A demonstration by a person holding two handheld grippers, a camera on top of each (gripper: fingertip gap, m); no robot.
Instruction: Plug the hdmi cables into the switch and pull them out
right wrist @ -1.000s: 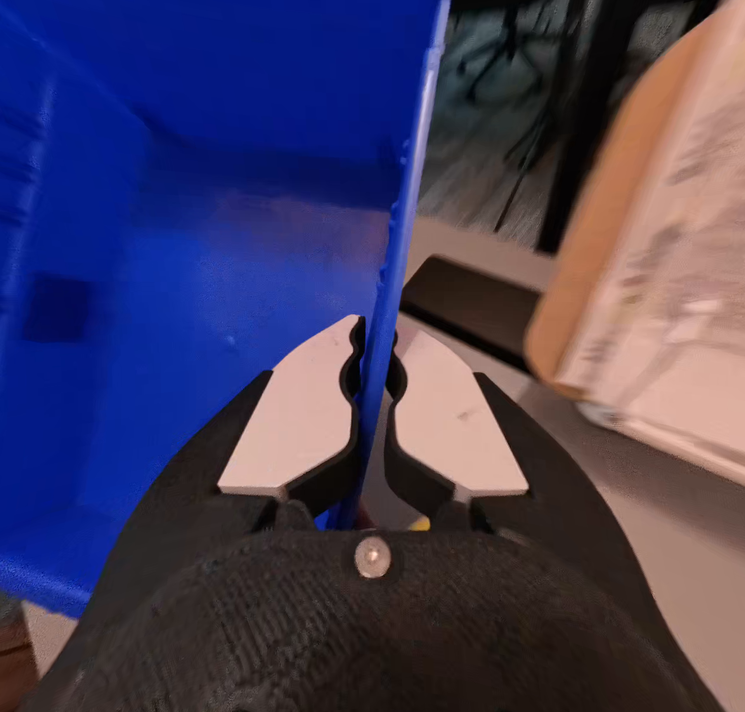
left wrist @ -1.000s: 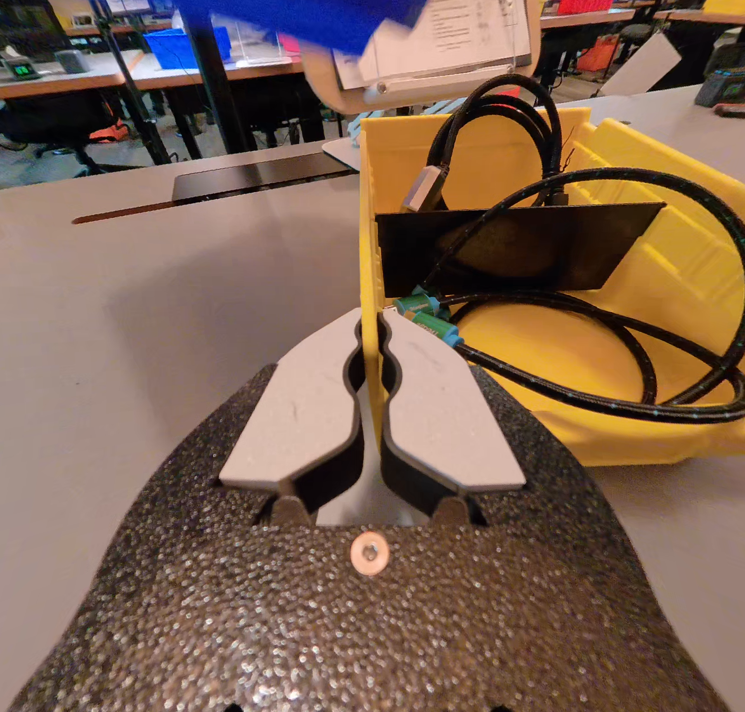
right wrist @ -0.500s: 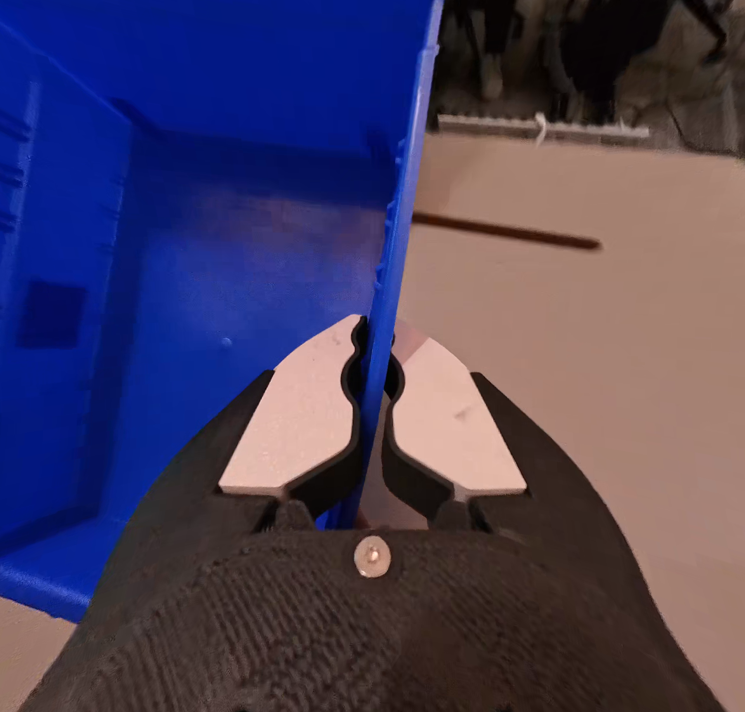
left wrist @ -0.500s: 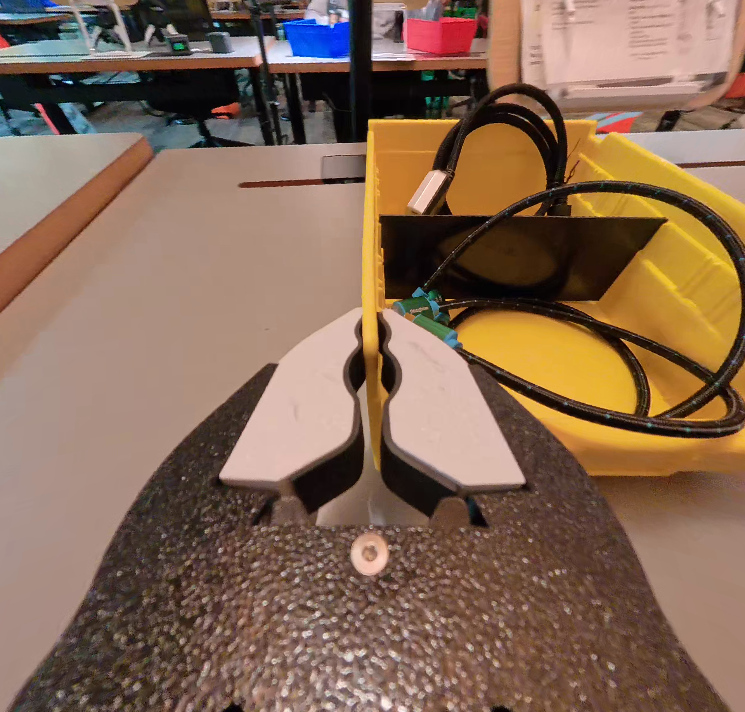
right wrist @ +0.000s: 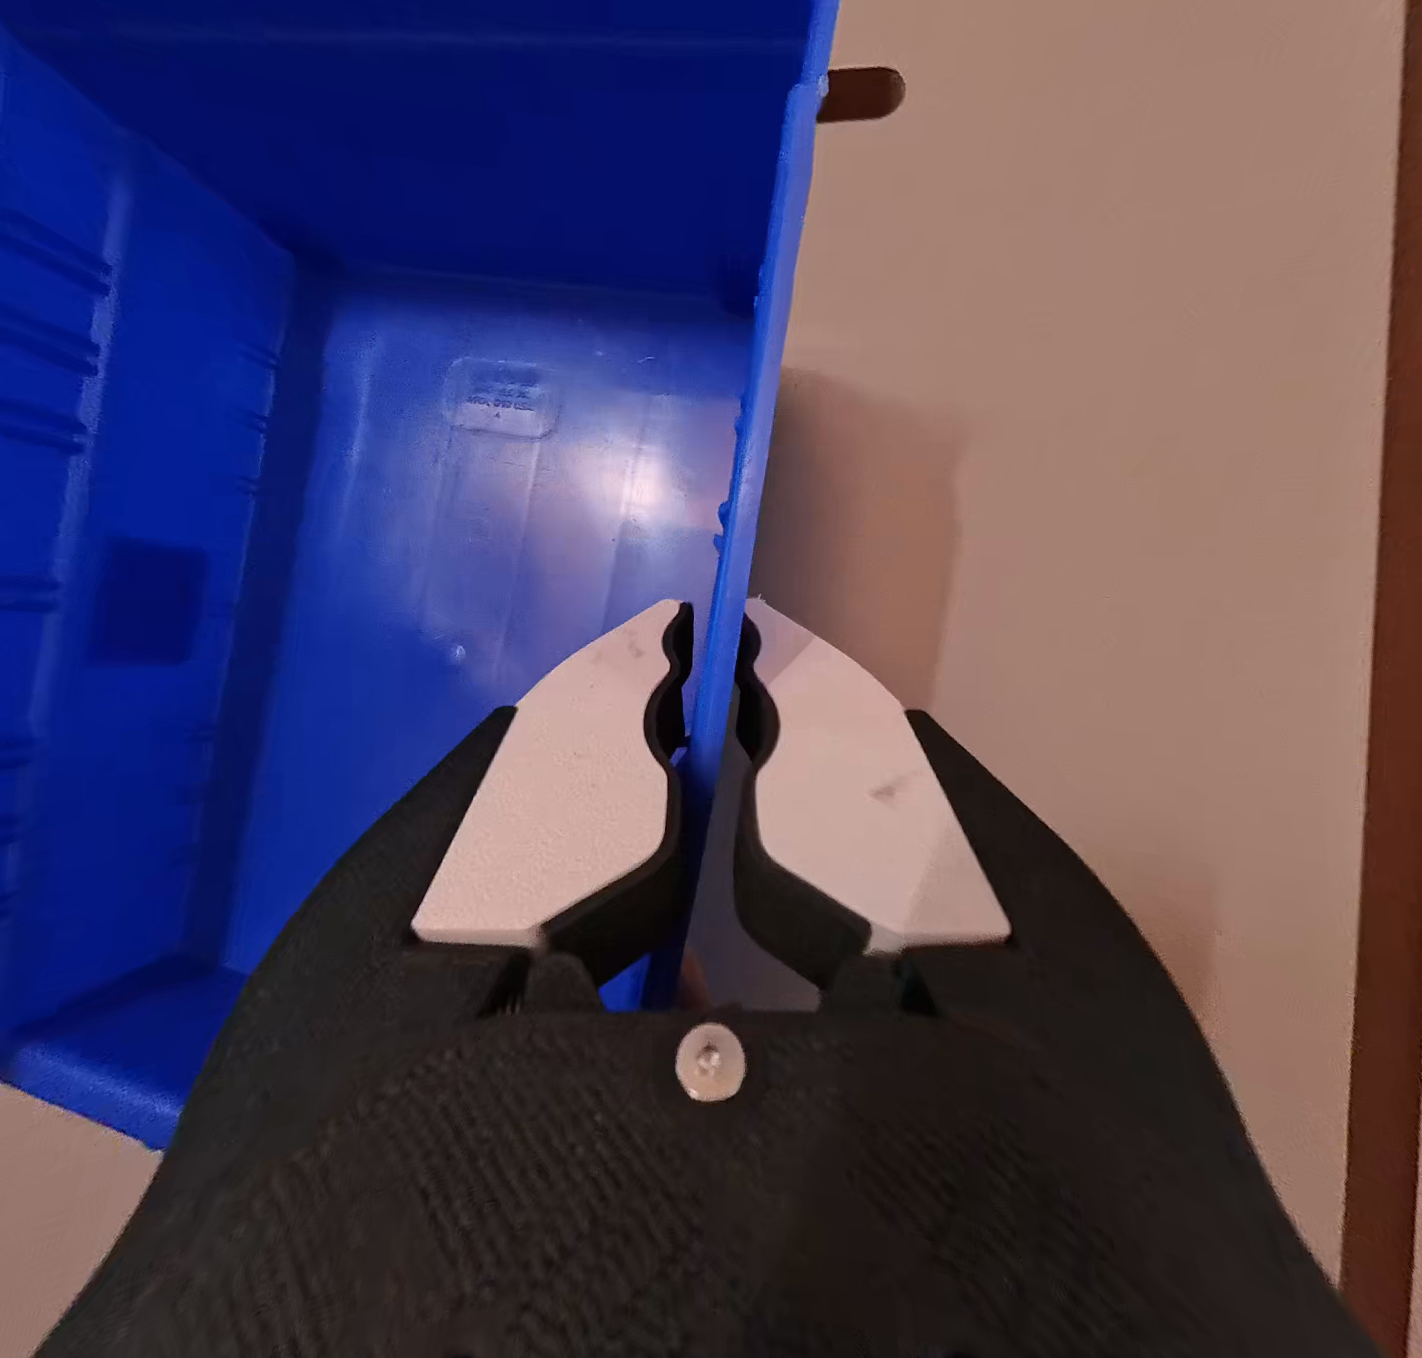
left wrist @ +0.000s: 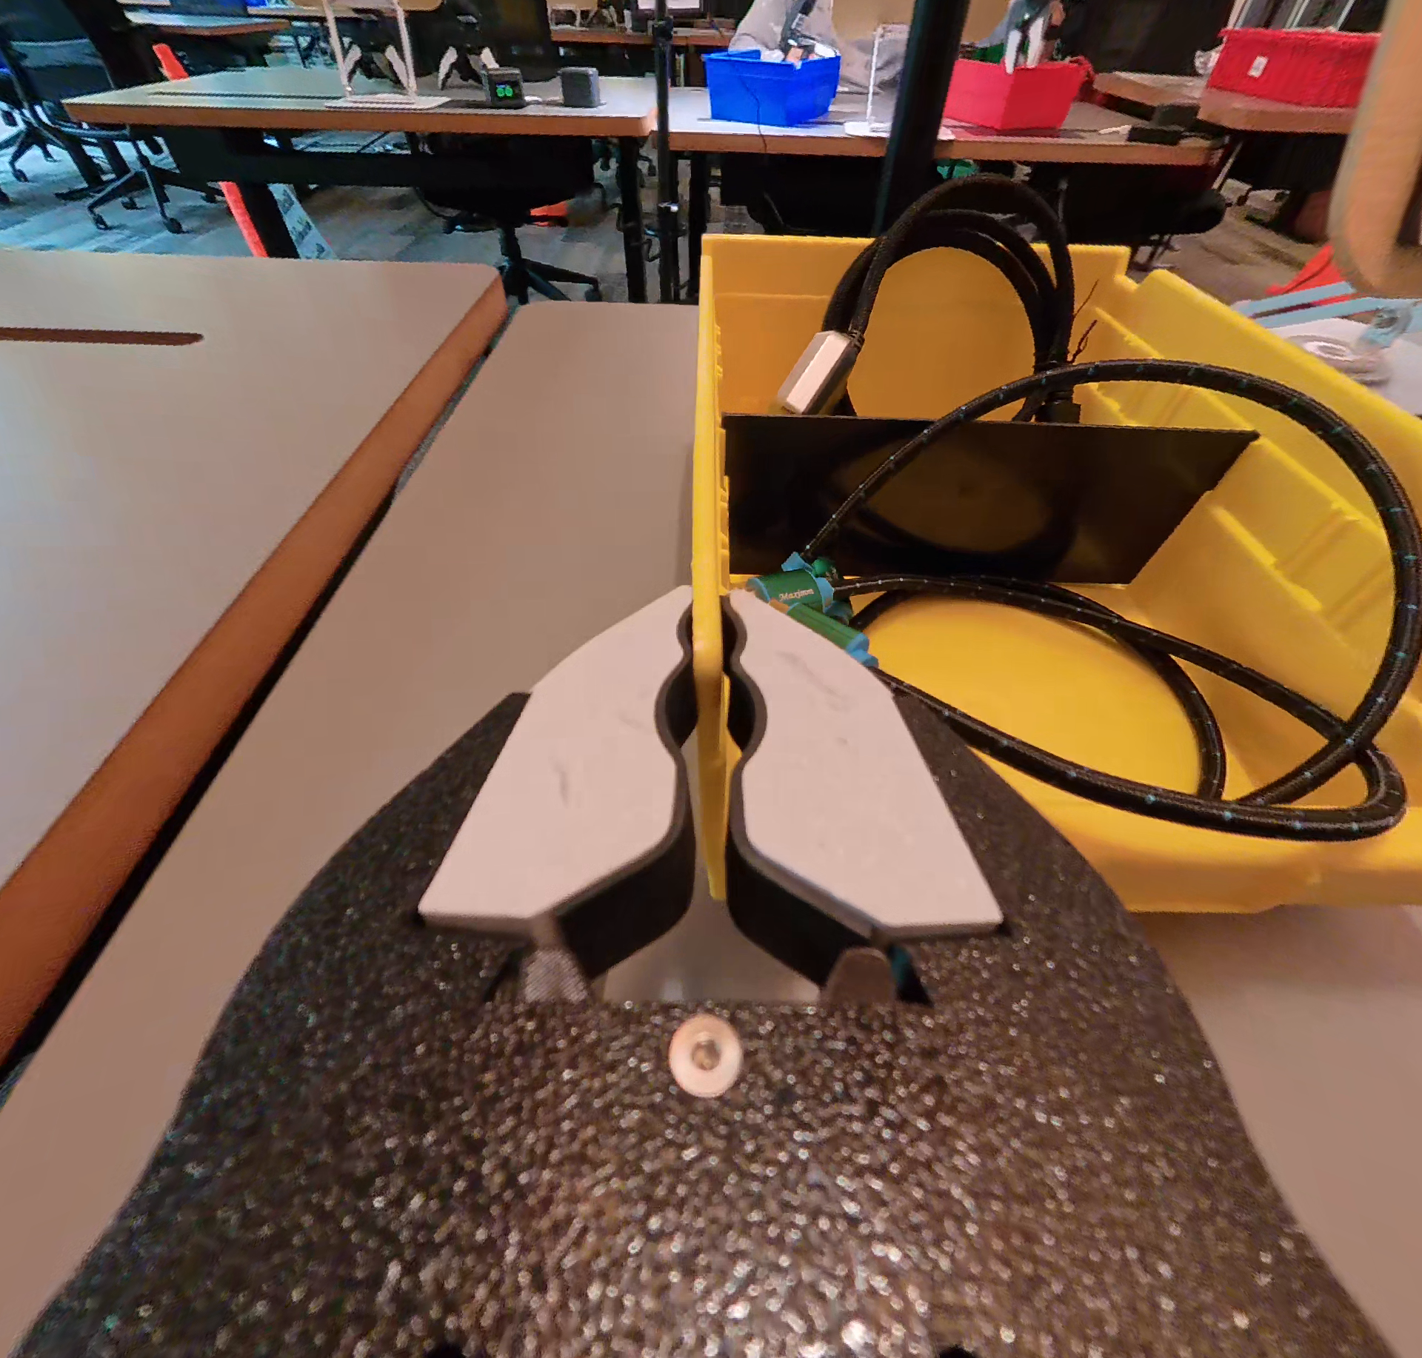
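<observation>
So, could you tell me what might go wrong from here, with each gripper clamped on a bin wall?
1. The left gripper pinches only the thin side wall of the yellow bin, so the loaded bin could tilt or slip.
2. The black cables loop above the rim and may spill or snag.
3. The right gripper holds the empty blue bin by one wall; it could swing or twist free.

Yellow bin (left wrist: 1270,552) with black divider panel (left wrist: 962,505), black braided cables (left wrist: 1231,806) flecked teal (green-and-teal connector ends (left wrist: 808,606)), silver plug (left wrist: 816,371), blue bin (right wrist: 385,475), grey tabletop (left wrist: 462,629), speckled black left gripper (left wrist: 708,621) with pale grey fingers (left wrist: 569,775)
</observation>
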